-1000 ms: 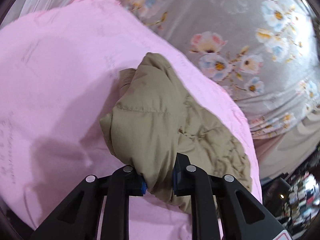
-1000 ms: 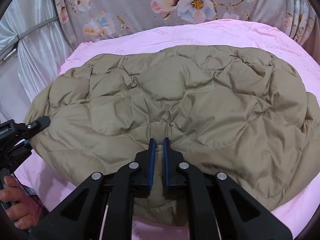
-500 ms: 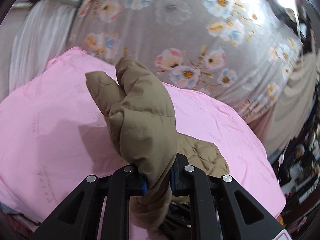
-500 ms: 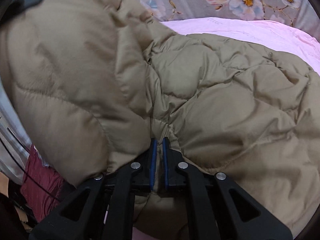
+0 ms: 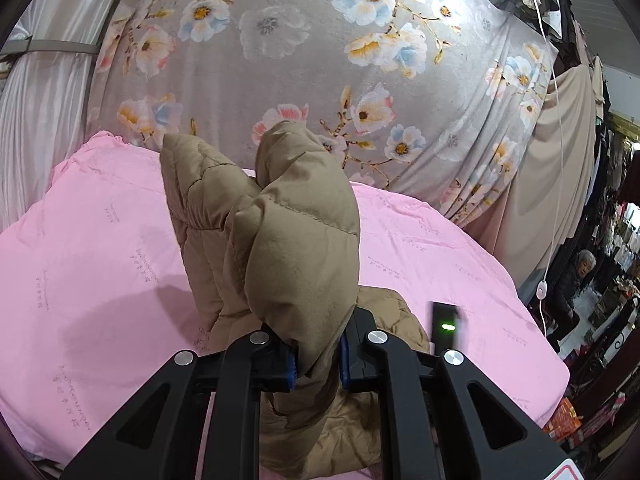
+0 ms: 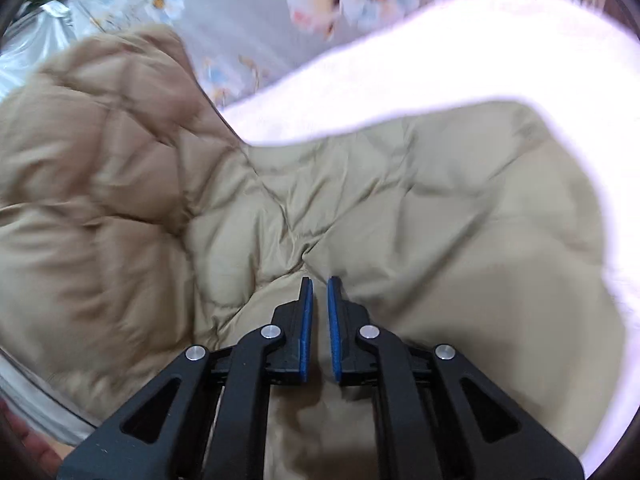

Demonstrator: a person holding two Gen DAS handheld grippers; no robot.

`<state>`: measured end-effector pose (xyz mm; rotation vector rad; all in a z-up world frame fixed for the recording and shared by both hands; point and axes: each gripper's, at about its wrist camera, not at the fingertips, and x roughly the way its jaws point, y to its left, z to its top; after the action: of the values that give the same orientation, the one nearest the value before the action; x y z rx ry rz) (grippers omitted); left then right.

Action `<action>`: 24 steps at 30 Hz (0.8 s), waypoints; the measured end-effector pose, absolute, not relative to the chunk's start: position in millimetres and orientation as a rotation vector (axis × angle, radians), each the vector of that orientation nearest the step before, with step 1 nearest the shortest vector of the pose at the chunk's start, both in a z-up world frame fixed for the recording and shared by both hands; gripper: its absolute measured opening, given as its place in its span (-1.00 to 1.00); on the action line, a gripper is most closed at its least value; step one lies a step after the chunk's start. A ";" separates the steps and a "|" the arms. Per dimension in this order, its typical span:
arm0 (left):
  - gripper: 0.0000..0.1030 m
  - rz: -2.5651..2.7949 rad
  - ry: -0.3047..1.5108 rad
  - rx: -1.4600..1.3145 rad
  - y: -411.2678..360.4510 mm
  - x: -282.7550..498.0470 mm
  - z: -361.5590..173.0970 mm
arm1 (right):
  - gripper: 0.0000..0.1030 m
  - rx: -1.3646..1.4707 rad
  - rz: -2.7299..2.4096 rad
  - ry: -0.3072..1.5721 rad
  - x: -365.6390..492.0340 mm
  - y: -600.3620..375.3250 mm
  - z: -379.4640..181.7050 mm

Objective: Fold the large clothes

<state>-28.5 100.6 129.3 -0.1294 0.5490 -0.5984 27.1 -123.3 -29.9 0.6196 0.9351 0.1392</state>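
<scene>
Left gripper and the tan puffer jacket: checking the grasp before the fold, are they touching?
Touching. The left wrist view shows the left gripper shut on a bunched fold of the tan puffer jacket.

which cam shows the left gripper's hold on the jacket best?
Left wrist: the left gripper is shut on a bunched fold of the jacket, sharp. The right wrist view shows only blurred jacket body.

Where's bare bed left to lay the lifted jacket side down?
Bare pink sheet left of the jacket in the left gripper, and beyond it up to the floral curtain. Crowded by the right gripper: jacket covers it.
</scene>
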 end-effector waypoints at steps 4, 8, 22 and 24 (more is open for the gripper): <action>-0.78 -0.661 0.538 -0.058 83.8 -41.4 138.0 | -0.96 0.618 0.216 0.969 56.7 -96.4 -52.1; -0.78 -0.736 0.569 -0.010 46.6 -44.0 130.7 | -0.99 0.658 0.289 0.989 75.5 -90.5 -61.2; -0.78 -0.861 0.910 0.010 -92.1 -13.4 35.5 | -0.89 0.464 -0.094 0.767 -120.2 -225.6 46.8; -0.78 -0.864 0.951 0.033 -109.2 -17.0 17.7 | -0.89 0.453 -0.095 0.748 -132.0 -231.9 56.8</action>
<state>-17.0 -109.2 17.7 0.0334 0.9515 -0.8645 -132.0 -231.9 56.8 0.4531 0.7482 -0.0955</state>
